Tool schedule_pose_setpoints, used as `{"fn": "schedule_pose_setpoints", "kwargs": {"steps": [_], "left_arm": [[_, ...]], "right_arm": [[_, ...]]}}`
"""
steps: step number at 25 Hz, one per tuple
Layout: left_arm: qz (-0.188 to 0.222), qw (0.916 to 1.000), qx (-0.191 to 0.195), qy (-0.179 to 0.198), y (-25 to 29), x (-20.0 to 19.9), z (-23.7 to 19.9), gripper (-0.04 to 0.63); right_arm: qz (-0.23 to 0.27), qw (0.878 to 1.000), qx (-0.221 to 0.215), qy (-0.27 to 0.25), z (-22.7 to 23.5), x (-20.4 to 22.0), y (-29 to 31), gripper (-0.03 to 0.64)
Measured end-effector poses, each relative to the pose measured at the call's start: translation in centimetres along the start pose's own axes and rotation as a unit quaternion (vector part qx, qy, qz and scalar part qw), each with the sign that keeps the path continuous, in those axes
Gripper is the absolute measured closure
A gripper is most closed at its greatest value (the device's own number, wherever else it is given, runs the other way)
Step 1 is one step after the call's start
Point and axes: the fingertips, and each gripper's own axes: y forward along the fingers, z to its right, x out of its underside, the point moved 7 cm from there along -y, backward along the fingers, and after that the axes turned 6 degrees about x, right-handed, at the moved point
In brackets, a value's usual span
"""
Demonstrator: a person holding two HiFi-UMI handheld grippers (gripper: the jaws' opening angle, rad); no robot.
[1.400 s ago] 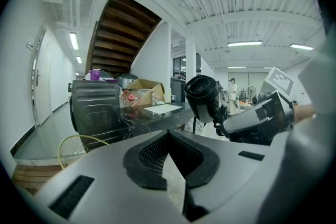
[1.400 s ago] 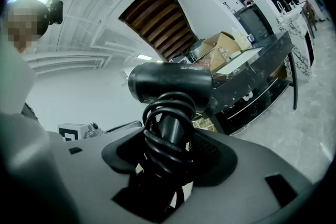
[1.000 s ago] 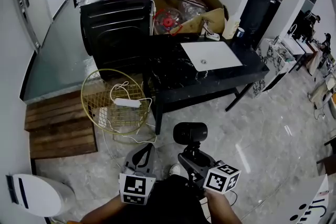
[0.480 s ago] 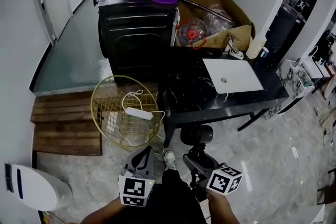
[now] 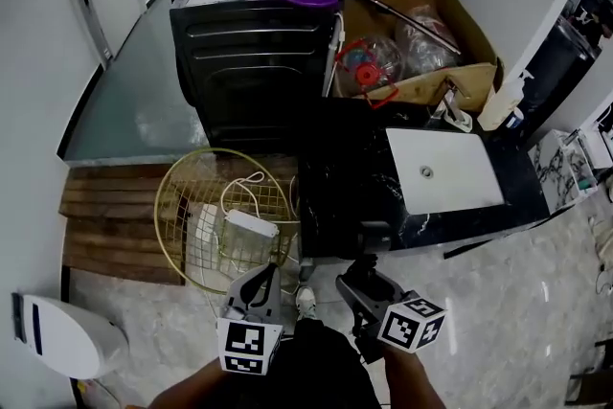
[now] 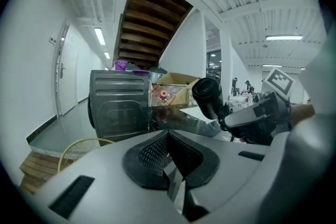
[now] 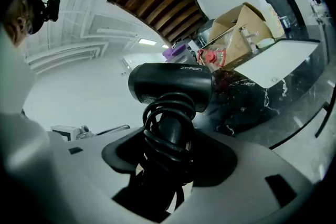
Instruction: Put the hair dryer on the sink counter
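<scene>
right gripper (image 7: 167,165) clamping hair dryer (image 7: 170,84), left gripper (image 6: 169,162) closed

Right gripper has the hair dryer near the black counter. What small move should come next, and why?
Probably carry the right gripper forward over the sink counter, onto bare black top left of the white sink. It is shut on the hair dryer, cord wound round the handle, and the head view shows it at the counter's near edge, not yet over it.
</scene>
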Motion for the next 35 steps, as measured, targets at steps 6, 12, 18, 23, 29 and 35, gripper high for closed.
{"fn": "schedule_pose_setpoints", "kwargs": {"steps": [6, 12, 18, 23, 29, 35], "left_arm": [[-0.009, 0.9998, -0.017, -0.004, 6.3, -2.5, -1.3, 0.588], [-0.019, 0.9991, -0.038, -0.007, 11.2, -4.0, -2.7, 0.588], [-0.035, 0.9978, -0.054, -0.014, 14.8, -4.4, -4.5, 0.588], [-0.044, 0.9966, -0.065, -0.022, 17.5, -4.9, -5.8, 0.588], [-0.054, 0.9956, -0.072, -0.027, 20.2, -5.4, -7.2, 0.588], [-0.065, 0.9950, -0.069, -0.032, 22.3, -5.5, -8.0, 0.588]], "right_arm": [[-0.028, 0.999, 0.007, -0.033, 4.2, -5.6, 4.1, 0.345], [-0.054, 0.998, 0.010, -0.044, 7.8, -9.6, 8.4, 0.345], [-0.075, 0.995, 0.020, -0.060, 10.2, -12.5, 12.5, 0.345], [-0.100, 0.991, 0.033, -0.077, 12.2, -14.1, 15.5, 0.345], [-0.134, 0.985, 0.050, -0.096, 13.9, -15.2, 18.6, 0.345], [-0.158, 0.980, 0.072, -0.099, 15.4, -16.3, 20.4, 0.345]]}}
